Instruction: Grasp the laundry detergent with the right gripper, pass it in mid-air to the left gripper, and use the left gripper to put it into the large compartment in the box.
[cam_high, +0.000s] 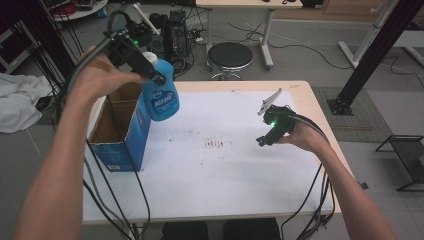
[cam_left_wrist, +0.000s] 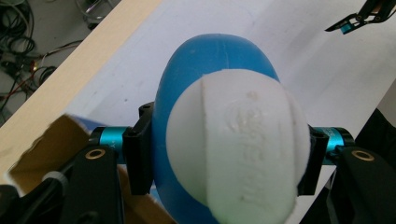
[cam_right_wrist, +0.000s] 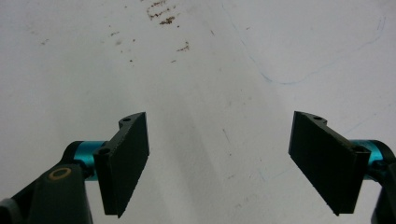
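A blue bottle (cam_high: 161, 97) with a white cap hangs in the air beside the open cardboard box (cam_high: 120, 127) at the table's left. My left gripper (cam_high: 150, 70) is shut on the blue bottle near its cap. In the left gripper view the white cap (cam_left_wrist: 238, 144) faces the camera, the blue bottle (cam_left_wrist: 205, 56) behind it, and the jaws press it from both sides. My right gripper (cam_high: 264, 140) rests low over the white table cover at the right, held by a hand. The right gripper (cam_right_wrist: 219, 163) is open, with nothing between its jaws.
A white cover (cam_high: 215, 165) lies on the wooden table (cam_high: 305, 95), with brown specks (cam_high: 216, 144) near its middle. Cables hang off the front edge at the left and right. A round black stool (cam_high: 230, 56) stands behind the table.
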